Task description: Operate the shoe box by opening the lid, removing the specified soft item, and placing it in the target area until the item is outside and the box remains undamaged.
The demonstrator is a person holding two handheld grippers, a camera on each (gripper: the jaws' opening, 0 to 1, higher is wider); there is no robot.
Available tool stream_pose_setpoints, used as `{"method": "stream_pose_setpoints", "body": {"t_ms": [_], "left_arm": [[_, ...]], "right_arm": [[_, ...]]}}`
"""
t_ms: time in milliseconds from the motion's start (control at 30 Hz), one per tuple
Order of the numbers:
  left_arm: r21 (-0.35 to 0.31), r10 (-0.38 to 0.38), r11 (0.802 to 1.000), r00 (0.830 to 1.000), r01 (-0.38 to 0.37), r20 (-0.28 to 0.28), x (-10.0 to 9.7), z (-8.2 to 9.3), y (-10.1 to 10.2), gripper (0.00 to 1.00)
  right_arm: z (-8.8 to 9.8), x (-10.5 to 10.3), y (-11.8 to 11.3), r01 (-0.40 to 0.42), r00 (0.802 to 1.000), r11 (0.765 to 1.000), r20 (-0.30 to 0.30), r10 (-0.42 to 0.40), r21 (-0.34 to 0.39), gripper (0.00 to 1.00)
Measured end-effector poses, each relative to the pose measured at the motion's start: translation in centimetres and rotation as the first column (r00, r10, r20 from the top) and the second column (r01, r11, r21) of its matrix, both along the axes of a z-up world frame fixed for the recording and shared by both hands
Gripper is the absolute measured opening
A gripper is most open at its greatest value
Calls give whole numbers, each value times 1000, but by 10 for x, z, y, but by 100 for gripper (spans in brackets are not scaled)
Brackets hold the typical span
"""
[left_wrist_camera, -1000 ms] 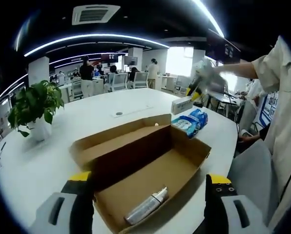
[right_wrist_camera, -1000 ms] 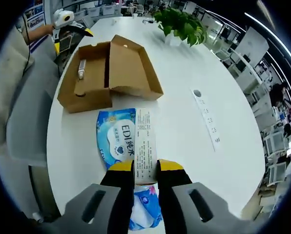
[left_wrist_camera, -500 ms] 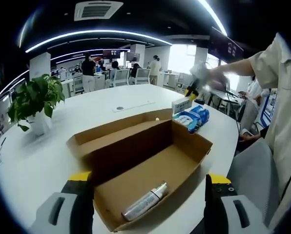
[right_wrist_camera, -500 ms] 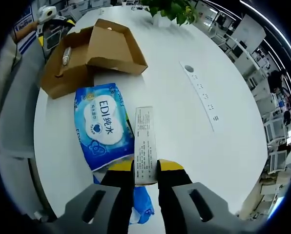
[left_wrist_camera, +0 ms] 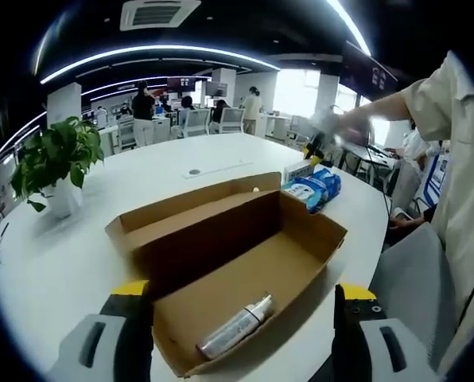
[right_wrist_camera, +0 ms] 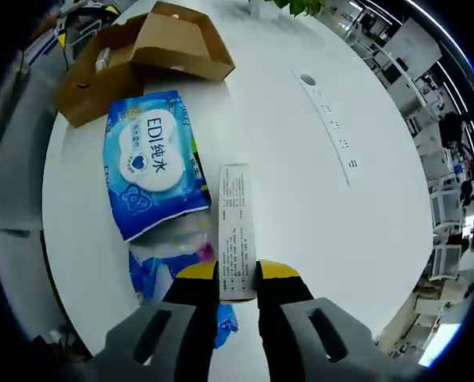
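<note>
The open cardboard shoe box (left_wrist_camera: pixel 245 247) lies on the white table, lid flap folded back, with a silver tube (left_wrist_camera: pixel 235 328) lying in its near end. My left gripper (left_wrist_camera: pixel 242 293) stands open, its jaws wide apart on either side of the box's near end, holding nothing. My right gripper (right_wrist_camera: pixel 238 274) is shut on a slim white printed carton (right_wrist_camera: pixel 237 227), held above the table. Beside the carton lies a blue soft wipes pack (right_wrist_camera: pixel 151 163), with a second blue pack (right_wrist_camera: pixel 169 269) under it. The shoe box (right_wrist_camera: pixel 137 48) sits farther off. The right gripper (left_wrist_camera: pixel 320 143) also shows beyond the box.
A potted plant (left_wrist_camera: pixel 54 159) stands at the table's left. A cable slot strip (right_wrist_camera: pixel 332 127) runs across the tabletop. A grey chair (left_wrist_camera: pixel 412 278) and a person's sleeve (left_wrist_camera: pixel 452 119) are at the right, with desks and people beyond.
The right gripper has carried the white carton farther from the shoe box and past the blue pack. The left gripper has stayed almost still, open over the box.
</note>
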State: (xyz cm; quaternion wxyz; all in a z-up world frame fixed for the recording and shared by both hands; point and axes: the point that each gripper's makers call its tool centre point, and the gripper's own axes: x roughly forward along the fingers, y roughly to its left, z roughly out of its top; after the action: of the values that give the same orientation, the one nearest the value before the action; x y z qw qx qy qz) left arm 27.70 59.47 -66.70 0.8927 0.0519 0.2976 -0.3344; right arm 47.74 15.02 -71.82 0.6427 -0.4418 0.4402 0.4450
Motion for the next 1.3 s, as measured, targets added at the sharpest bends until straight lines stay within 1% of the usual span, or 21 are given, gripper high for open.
{"method": "stream_pose_setpoints", "body": {"t_ms": [67,133,333,500,633,833,1000,1100,1300], "left_arm": [[1,-1,1000,1000,1,-1,0,0,0,96],[2,-2,1000,1000,2,-2,0,-1,0,96],[7,-2,1000,1000,3,-6,1,-3,2,96],[11,1,1000,1000,-1,-5,1,-3,4,96],[9,5,1000,1000,-5,-5,1,-3,4,96],[12,7,1000,1000,-7,-10,-1,-4,4,96],[15,8,1000,1000,-7,-11,0,-5,4,96],[17,4,1000,1000,-4,-11,0,-4,4,96],[22,-2,1000,1000,2,-11,0,-4,4,95]], "right_arm": [[-2,1,-4,-11,1000,1000,2,11,-15,15],[-4,0,-9,-41,999,998,3,41,-47,15],[-11,2,-21,-65,998,994,-4,65,-83,16],[-17,2,-34,-118,993,983,-9,118,-144,16],[-22,1,-44,-171,985,966,-18,170,-193,16],[-24,2,-50,-179,984,961,-22,179,-213,16],[-25,6,-54,-204,978,946,-11,209,-251,16],[-25,7,-54,-197,979,948,-8,202,-250,16],[-24,5,-56,-201,978,943,-7,207,-263,16]]}}
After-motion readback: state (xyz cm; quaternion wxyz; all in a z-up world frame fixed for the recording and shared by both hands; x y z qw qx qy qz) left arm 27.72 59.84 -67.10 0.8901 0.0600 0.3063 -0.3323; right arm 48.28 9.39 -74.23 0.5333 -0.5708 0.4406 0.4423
